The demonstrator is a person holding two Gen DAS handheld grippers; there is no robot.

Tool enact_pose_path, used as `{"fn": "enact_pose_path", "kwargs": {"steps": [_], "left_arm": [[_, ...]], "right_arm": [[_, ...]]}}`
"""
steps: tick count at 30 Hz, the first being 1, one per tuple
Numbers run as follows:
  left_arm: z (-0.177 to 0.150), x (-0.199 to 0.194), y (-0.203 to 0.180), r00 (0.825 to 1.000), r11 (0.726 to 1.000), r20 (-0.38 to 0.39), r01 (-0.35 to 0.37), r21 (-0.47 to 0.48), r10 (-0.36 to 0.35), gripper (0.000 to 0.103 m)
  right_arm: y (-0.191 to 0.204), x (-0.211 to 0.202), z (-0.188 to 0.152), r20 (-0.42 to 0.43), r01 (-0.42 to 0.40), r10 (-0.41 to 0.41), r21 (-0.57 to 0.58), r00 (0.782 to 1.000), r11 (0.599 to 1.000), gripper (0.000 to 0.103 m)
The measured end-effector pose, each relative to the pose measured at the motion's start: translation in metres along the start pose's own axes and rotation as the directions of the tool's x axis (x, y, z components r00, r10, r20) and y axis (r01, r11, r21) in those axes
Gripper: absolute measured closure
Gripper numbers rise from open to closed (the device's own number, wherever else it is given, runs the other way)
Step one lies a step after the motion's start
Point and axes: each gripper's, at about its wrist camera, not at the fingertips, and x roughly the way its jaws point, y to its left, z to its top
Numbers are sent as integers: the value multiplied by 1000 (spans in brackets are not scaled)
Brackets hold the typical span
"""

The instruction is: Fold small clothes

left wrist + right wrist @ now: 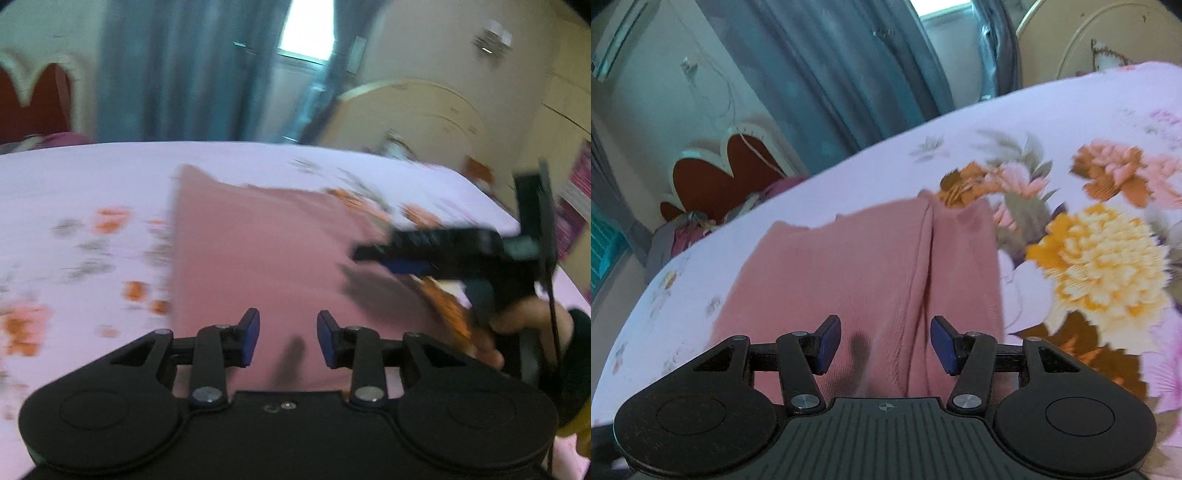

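Observation:
A small pink garment (258, 254) lies flat on the floral bedsheet (74, 192). In the right wrist view the garment (857, 273) shows a raised lengthwise fold near its right side. My left gripper (288, 338) is open and empty, just above the garment's near edge. My right gripper (885, 343) is open and empty, hovering over the garment's near part by the fold. The right gripper also shows blurred in the left wrist view (373, 256), over the garment's right edge.
The bed's pale pink sheet with orange and yellow flowers (1100, 258) spreads around the garment. Grey-blue curtains (177, 74) and a window stand behind the bed. A cream headboard (413, 114) is at the far right. Clothes lie heaped by a red heart-shaped board (716, 181).

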Motion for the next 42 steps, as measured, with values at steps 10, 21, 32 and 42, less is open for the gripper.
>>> {"fn": "enact_pose_path", "kwargs": {"steps": [10,21,32,42], "left_arm": [[17,20,39,994,990,19,-101,-94,103,68],[26,43,25,998,996,41,-41,-77,44,61],[22,53,29,999,998,-8,-31,-53,31,57],[63,64,34,998,997,35,-42,-59,44,57]], "right_arm": [[3,22,1,-42,10,-11,-21,999,1000,92],[-9,-17,11,59,141,-134,-140,989,980,94],[-18,-25,5,38,133,-131,-43,991,990,86],[-25,20,56,35,157,-157,-9,987,988,48]]}}
